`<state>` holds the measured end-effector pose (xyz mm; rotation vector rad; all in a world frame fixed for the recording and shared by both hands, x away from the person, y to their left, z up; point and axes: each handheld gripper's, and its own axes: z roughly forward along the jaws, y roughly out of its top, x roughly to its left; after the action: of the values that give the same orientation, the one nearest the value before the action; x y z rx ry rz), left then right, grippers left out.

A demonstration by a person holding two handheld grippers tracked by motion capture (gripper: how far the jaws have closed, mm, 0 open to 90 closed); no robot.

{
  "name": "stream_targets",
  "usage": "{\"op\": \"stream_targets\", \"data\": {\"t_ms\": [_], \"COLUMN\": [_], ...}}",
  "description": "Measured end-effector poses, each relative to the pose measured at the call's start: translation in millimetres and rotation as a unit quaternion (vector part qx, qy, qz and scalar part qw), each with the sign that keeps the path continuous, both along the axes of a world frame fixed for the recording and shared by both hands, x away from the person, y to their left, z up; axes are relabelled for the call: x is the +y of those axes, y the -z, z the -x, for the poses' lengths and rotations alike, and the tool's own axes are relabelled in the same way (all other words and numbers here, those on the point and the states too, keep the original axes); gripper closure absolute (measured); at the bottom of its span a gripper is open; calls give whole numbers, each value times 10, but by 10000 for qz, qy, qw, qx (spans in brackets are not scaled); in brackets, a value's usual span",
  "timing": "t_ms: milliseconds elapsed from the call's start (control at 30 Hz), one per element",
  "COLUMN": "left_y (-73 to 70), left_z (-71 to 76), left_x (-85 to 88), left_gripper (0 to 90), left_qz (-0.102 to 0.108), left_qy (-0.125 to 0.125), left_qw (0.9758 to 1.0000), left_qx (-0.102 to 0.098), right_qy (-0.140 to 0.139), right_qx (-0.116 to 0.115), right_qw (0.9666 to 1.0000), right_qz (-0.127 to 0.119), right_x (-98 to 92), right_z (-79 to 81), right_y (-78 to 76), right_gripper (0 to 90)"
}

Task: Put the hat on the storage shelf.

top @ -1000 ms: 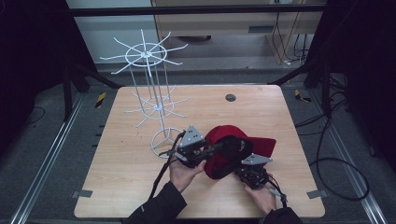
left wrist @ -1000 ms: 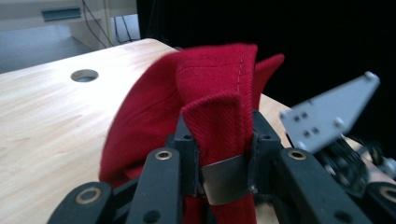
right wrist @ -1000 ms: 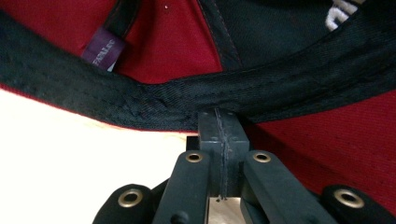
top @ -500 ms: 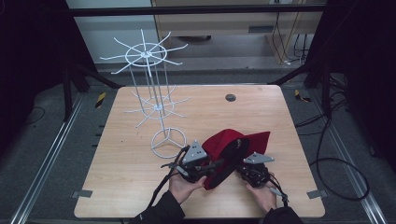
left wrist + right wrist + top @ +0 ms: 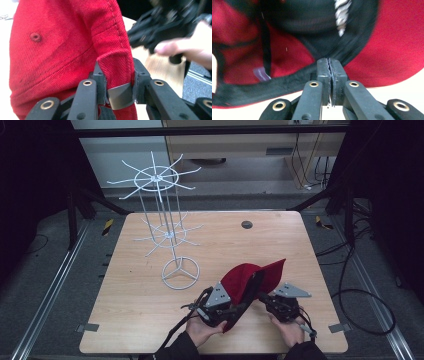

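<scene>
High view. Red cap [image 5: 252, 280]: held off the table [image 5: 150, 320] at about 5 o'clock from centre, tilted on edge, between both grippers. Left gripper [image 5: 227, 309] at the cap's 7 o'clock, right gripper [image 5: 267, 301] at its 4 o'clock. White wire display stand [image 5: 167, 237] upright at 10 o'clock, well apart from the cap.

Left gripper view. Jaws clamped on a thick fold of the cap's [image 5: 62, 45] red cloth, a grey tab between them. Other hand [image 5: 190, 50] blurred at 2 o'clock.

Right gripper view. Jaws pressed together; the cap's [image 5: 397, 50] black inner band [image 5: 287, 80] runs just behind the tips, but whether they pinch it I cannot tell.

Risk: if the right holds nothing, the cap hangs from one fold and may swing or slip. Opposed pulling could tear the seam.
</scene>
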<state>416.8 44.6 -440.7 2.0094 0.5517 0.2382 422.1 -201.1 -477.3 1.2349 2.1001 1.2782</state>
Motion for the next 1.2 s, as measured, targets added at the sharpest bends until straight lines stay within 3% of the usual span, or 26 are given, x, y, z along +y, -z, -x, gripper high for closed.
{"op": "stream_targets", "data": {"t_ms": [133,467,767,1000,1200], "left_y": [23,52,64,76,78], "left_z": [5,11,21,35,56], "left_x": [-22,-66,-87,-104,-109], "left_gripper": [700,700,700,700,700], "left_qz": [-13,-76,-147,-195,-203], "left_qy": [15,21,49,106,192], "left_qw": [10000,10000,9999,9998,9996], "left_qx": [-19,-13,-10,5,19], "right_qy": [98,96,175,172,210], "right_qx": [-267,-773,-1157,-1098,-789], "right_qw": [9996,9956,9917,9934,9967], "right_qz": [-93,-526,-528,-298,25], "right_x": [-109,-165,-81,46,39], "right_z": [61,94,-40,-239,-303], "right_y": [-165,-708,-1069,-1151,-1058], "right_gripper": [874,738,621,595,657]}}
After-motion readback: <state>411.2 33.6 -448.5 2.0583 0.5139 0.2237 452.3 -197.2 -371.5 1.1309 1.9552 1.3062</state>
